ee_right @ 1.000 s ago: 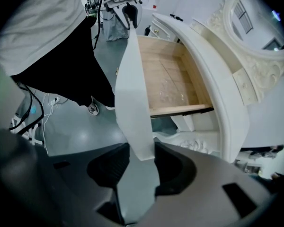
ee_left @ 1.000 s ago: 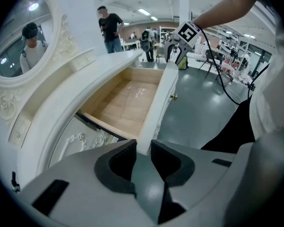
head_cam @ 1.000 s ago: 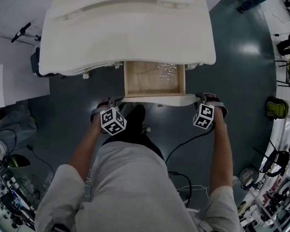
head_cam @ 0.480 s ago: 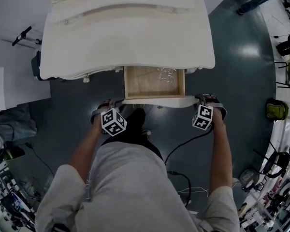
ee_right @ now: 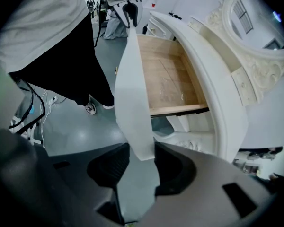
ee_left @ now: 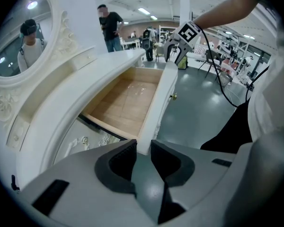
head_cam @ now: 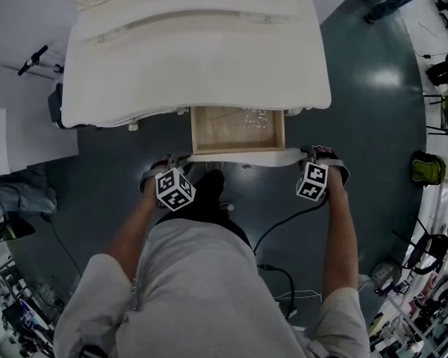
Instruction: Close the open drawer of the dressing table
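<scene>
The white dressing table (head_cam: 194, 51) stands ahead of me with its wooden drawer (head_cam: 228, 130) partly pulled out under the top. The drawer's white front panel (head_cam: 239, 156) runs between my two grippers. My left gripper (head_cam: 170, 159) clamps the panel's left end (ee_left: 158, 103), which sits between its pads (ee_left: 143, 151). My right gripper (head_cam: 312, 152) grips the right end (ee_right: 132, 93), with the panel pinched between its jaws (ee_right: 142, 157). A clear, shiny scrap (head_cam: 255, 116) lies in the drawer's far right corner.
An oval mirror (ee_left: 19, 46) in a carved frame stands on the table. A black cable (head_cam: 284, 226) trails on the dark floor by my feet. Bags and stands (head_cam: 425, 166) crowd the right side, and people stand in the background (ee_left: 109, 25).
The drawer has slid further in under the table top, so less wood shows. Both grippers have followed the front panel a little toward the table.
</scene>
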Demonstrator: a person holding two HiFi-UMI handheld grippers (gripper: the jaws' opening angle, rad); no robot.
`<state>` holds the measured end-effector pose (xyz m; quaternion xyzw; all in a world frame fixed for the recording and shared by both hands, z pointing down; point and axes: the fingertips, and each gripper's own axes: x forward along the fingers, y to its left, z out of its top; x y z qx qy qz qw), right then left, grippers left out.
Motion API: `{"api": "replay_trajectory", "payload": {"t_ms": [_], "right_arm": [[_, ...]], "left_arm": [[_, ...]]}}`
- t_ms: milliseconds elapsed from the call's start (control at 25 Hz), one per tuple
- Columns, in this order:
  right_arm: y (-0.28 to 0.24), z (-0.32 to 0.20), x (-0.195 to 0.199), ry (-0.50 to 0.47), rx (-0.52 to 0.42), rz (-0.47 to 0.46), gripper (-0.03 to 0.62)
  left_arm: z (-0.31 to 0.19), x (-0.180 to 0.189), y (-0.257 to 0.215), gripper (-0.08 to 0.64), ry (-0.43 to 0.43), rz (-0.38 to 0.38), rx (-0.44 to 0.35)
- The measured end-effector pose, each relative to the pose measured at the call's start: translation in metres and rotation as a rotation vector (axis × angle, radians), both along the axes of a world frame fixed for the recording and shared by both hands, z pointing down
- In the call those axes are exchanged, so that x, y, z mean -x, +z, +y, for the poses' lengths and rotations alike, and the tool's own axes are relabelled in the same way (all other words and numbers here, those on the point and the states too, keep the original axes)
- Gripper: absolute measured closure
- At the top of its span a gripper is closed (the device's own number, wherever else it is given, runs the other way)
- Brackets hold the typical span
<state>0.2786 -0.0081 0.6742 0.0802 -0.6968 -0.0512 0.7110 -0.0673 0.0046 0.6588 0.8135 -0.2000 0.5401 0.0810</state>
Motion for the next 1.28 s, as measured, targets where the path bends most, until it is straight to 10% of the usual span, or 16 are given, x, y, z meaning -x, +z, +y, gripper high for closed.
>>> {"api": "replay_trajectory", "payload": {"t_ms": [1280], "right_arm": [[0.002,-0.031,0.000,0.004,-0.018,0.018,0.422]], "left_arm": [[-0.031,0.002,0.000,0.462,-0.022,0.018,0.013]]}}
